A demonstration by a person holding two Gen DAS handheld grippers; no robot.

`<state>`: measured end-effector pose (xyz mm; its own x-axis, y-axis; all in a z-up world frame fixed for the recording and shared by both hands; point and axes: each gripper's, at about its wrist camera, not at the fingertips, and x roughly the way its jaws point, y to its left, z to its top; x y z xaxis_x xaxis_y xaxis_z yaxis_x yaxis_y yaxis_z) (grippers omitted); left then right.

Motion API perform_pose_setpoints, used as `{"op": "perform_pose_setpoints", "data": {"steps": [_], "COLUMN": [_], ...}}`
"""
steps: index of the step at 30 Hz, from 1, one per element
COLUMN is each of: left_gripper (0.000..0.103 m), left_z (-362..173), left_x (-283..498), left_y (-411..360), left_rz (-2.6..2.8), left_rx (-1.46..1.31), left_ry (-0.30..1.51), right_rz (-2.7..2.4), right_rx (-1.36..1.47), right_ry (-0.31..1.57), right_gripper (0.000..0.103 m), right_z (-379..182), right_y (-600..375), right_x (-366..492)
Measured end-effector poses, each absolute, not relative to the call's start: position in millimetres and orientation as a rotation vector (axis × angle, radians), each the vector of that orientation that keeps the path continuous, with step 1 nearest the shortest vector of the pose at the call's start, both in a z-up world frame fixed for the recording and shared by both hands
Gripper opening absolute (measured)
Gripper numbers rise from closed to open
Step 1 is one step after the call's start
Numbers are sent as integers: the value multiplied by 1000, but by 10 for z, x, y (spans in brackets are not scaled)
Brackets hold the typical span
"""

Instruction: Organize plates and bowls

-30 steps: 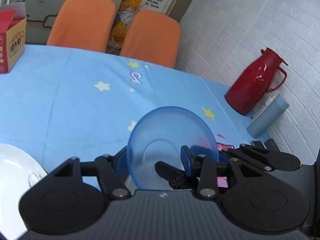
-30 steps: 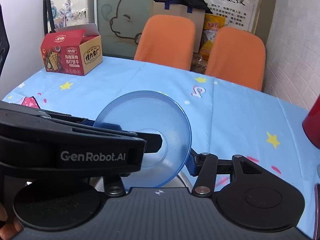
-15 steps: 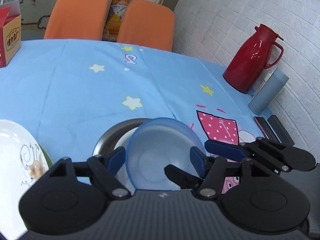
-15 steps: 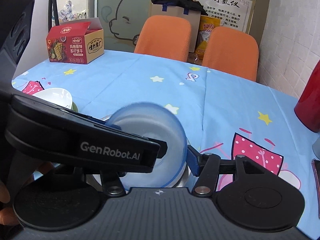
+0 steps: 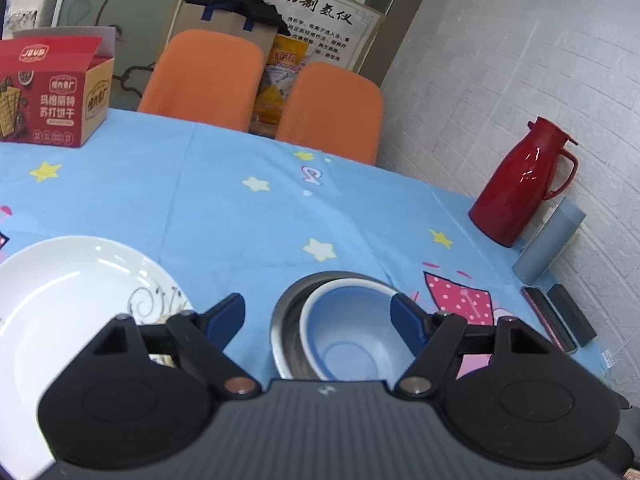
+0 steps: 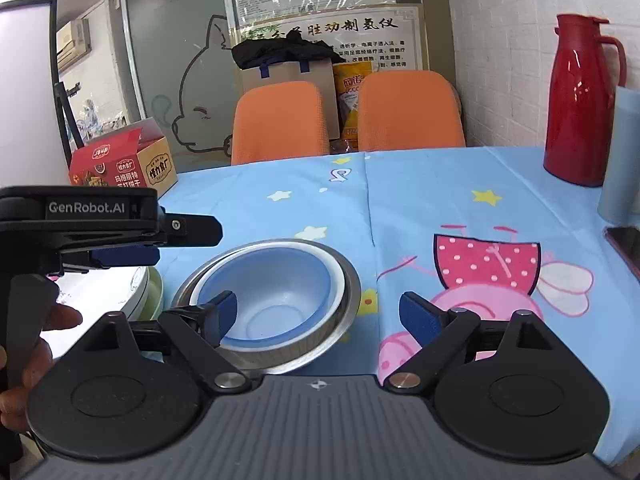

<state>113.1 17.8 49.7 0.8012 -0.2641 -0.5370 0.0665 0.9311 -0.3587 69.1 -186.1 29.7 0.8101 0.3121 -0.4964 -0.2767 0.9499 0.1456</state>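
A translucent blue bowl sits nested inside a white bowl, which sits in a steel bowl. The stack also shows in the right wrist view: blue bowl, steel bowl. A white plate with a scroll pattern lies to the left, on a green dish. My left gripper is open and empty, just behind the stack. My right gripper is open and empty, its left finger over the bowl's near rim. The left gripper's body shows at the left of the right wrist view.
A red thermos and a grey-blue tumbler stand at the right by the brick wall, with dark flat cases near them. A red biscuit box stands at the far left. Two orange chairs stand behind the blue tablecloth.
Both grippers lowered the blue bowl into the stacked bowls, then opened and let it go. Both have drawn back a little from the stack.
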Motion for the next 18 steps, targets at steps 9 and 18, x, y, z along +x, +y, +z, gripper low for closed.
{"op": "perform_pose_setpoints", "data": {"steps": [9,18], "left_gripper": [73,74], "left_z": [399,335], "left_x": [1304,1587], "left_y": [167,-4], "left_rz": [-148,-179], "left_rx": [-272,-194], "left_ry": [668,723], "right_rz": [292,307], "right_rx": [89,86], "right_ry": [580,624], "right_gripper": [103,103], "right_z": [213,126], "right_y": [-1911,-1869], "right_x": [864,1100]}}
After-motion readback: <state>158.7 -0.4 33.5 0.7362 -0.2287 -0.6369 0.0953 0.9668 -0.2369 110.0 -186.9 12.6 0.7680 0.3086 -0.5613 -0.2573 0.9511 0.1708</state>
